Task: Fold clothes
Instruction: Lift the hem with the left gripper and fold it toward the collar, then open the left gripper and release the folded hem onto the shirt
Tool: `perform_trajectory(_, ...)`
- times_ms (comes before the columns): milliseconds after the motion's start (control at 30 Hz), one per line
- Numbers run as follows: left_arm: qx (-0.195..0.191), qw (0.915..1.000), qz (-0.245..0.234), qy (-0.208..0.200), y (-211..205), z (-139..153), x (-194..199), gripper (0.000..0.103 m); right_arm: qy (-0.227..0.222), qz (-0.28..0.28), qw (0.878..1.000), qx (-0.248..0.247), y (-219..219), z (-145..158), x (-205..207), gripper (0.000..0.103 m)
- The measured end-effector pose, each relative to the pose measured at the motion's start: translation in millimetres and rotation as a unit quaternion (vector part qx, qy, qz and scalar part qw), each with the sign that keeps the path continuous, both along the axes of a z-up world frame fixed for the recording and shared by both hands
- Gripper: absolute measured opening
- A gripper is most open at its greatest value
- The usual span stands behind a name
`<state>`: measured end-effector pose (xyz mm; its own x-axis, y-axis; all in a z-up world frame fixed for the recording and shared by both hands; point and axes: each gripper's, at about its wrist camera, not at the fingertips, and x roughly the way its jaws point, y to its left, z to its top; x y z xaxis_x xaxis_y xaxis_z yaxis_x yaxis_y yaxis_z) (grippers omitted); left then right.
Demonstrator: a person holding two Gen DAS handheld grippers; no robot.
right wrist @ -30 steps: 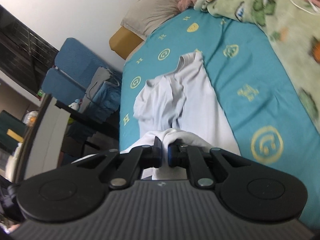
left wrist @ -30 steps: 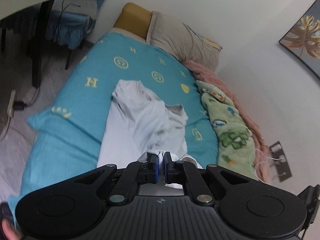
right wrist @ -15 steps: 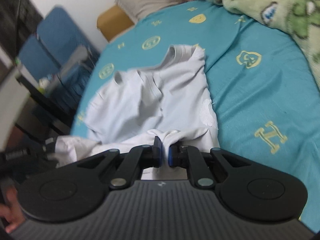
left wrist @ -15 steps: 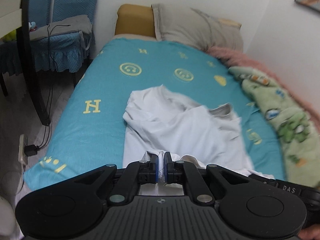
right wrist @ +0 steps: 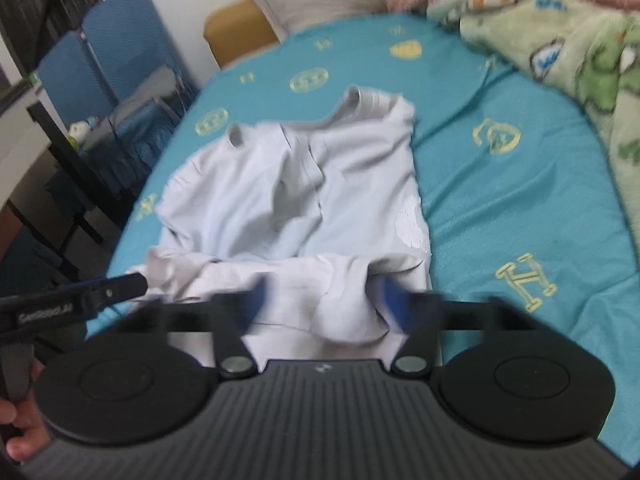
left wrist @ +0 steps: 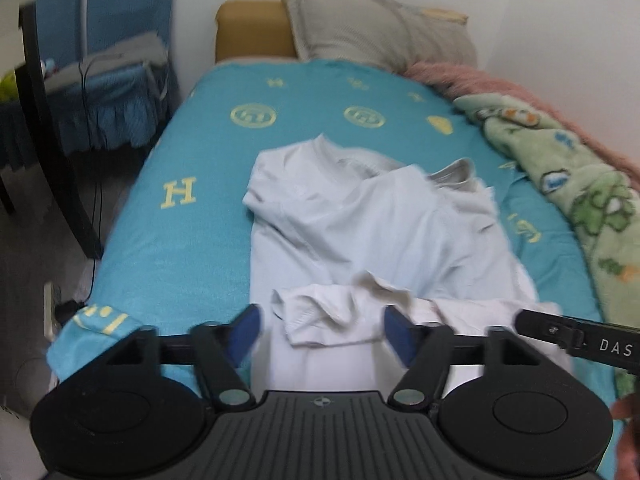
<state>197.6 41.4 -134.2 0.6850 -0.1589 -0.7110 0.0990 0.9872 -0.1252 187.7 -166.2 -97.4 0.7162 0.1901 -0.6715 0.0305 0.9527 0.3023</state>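
A pale blue-white shirt [left wrist: 360, 232] lies crumpled on the teal bed cover [left wrist: 192, 152], collar toward the pillows; it also shows in the right wrist view [right wrist: 280, 200]. Its near hem is bunched in a roll [left wrist: 340, 312] just ahead of both grippers. My left gripper [left wrist: 322, 330] is open, its blue pads on either side of the hem's left end. My right gripper [right wrist: 320, 300] is open over the hem's right end [right wrist: 348, 300]. Each gripper's finger shows in the other view: the right one [left wrist: 576, 330] and the left one [right wrist: 80, 294].
Green cartoon blanket [left wrist: 580, 200] and pink throw [left wrist: 500, 84] lie along the wall on the right. Pillows [left wrist: 380, 32] sit at the head. A blue chair [left wrist: 108, 80] and a dark desk leg [left wrist: 52, 140] stand left of the bed, with cables on the floor.
Both grippers were shut on the shirt's hem and drew it toward the foot of the bed. Now both have opened and the hem lies released on the cover.
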Motion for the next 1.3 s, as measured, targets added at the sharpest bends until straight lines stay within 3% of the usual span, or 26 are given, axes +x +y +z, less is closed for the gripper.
perform_trajectory(267,0.039,0.9959,-0.025,-0.078,-21,44,-85,0.101,-0.054,0.009,0.998,-0.028,16,39,-61,0.081)
perform_trajectory(467,0.026,0.9943,-0.022,-0.101,-24,54,-131,0.102,-0.074,0.013,0.996,-0.043,26,47,-105,0.082)
perform_trajectory(767,0.019,0.9941,-0.014,-0.106,-20,54,-161,0.102,-0.091,0.010,0.994,-0.057,36,52,-124,0.082)
perform_trajectory(967,0.018,0.9967,-0.003,-0.079,-16,45,-151,0.103,-0.047,-0.007,0.998,-0.047,30,40,-116,0.082)
perform_trajectory(1100,0.024,0.9975,0.003,-0.067,-15,38,-146,0.103,0.012,-0.022,0.999,0.021,16,24,-108,0.081)
perform_trajectory(1300,0.026,0.9987,0.012,-0.042,-15,25,-138,0.103,0.081,-0.070,0.984,0.144,-9,-2,-115,0.081)
